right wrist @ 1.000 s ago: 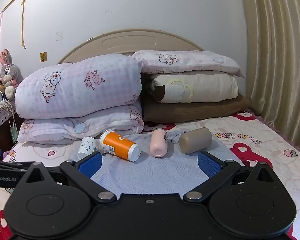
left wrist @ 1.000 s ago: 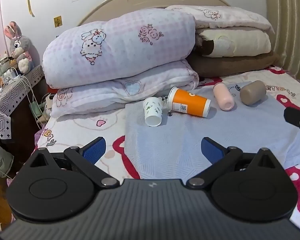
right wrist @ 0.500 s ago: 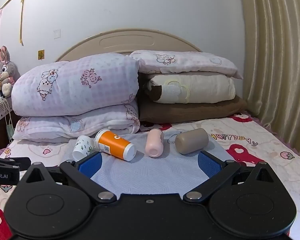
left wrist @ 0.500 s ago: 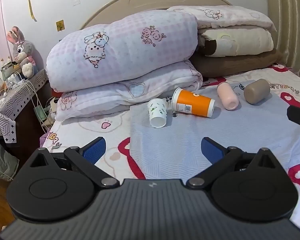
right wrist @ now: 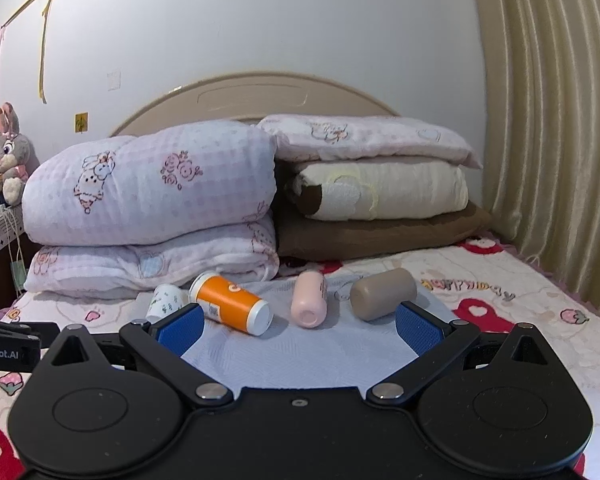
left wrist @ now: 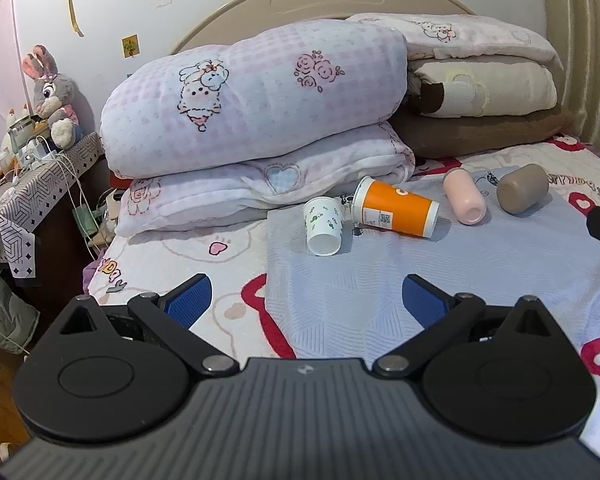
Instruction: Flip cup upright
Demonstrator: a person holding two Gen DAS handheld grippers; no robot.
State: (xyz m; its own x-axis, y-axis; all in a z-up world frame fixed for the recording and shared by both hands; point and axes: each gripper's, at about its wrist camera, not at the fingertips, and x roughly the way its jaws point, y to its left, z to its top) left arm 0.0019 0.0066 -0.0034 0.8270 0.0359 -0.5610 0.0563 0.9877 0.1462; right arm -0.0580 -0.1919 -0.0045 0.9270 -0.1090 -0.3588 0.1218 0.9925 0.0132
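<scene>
Paper, thin and crushable: the small white cup with green print (left wrist: 324,225) lies on its side on the pale blue cloth (left wrist: 440,276), beside the orange paper cup (left wrist: 396,213); probably best pinched lightly mid-wall; left gripper (left wrist: 306,300) and right gripper (right wrist: 300,326) both gape apart, empty.

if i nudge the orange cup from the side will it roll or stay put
The orange cup lies on its side, so it would probably roll, likely curving because it tapers. It looks like light paper, so a firm squeeze may crush it. The soft grey cloth beneath may damp the roll.
</scene>
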